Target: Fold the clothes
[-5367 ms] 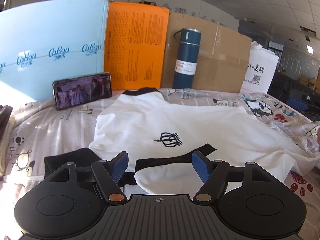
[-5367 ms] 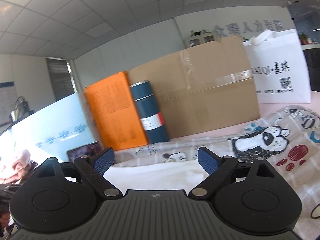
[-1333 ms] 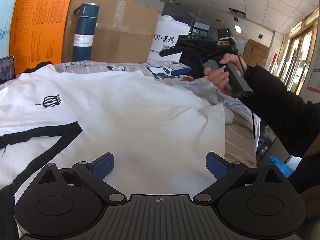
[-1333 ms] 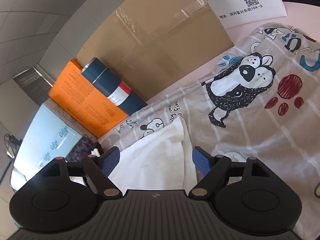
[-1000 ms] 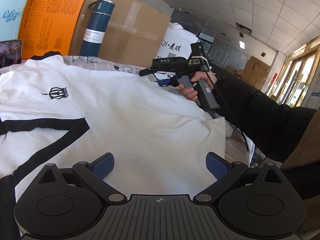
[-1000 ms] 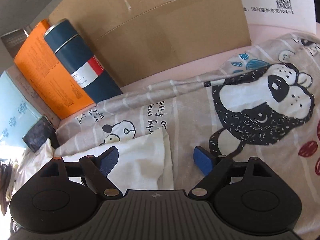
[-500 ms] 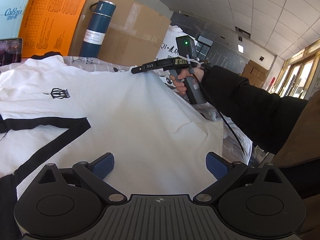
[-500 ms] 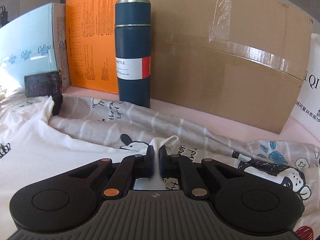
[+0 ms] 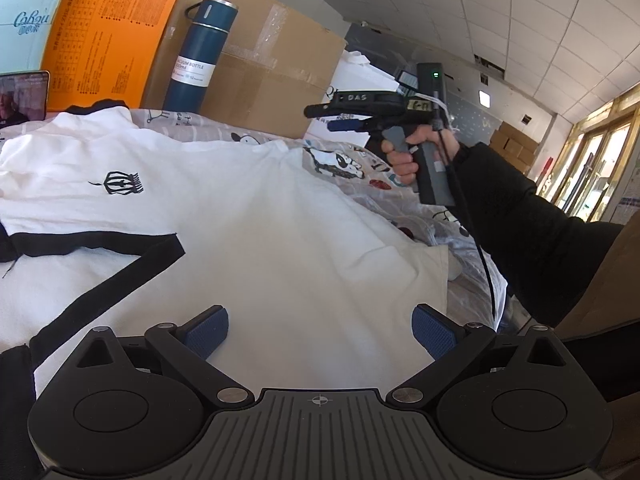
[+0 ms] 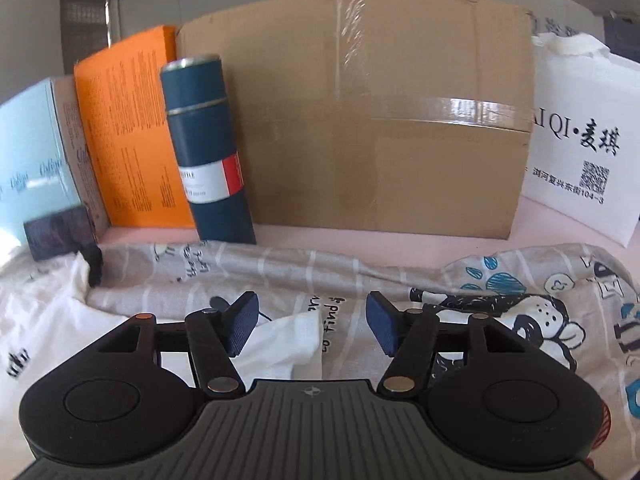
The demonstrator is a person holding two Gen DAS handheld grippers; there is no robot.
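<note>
A white T-shirt (image 9: 256,216) with black trim and a small black logo lies spread on a cartoon-print sheet (image 9: 352,162). My left gripper (image 9: 320,330) is open just above the shirt's near hem, holding nothing. My right gripper (image 10: 310,326) is open and empty, raised above the shirt's far corner (image 10: 296,338), which lies on the sheet below it. In the left wrist view the right gripper (image 9: 340,118) hangs in the air beyond the shirt, held by a hand in a black sleeve.
A blue bottle (image 9: 200,52), an orange box (image 9: 116,28), a cardboard box (image 10: 380,120) and a white bag (image 10: 584,140) stand along the back. A phone (image 9: 22,96) leans at the far left. The bed edge drops off at the right (image 9: 496,292).
My right gripper, shut on the shirt's far corner half a second ago, has opened, let the corner drop onto the sheet and lifted away. My left gripper has barely moved.
</note>
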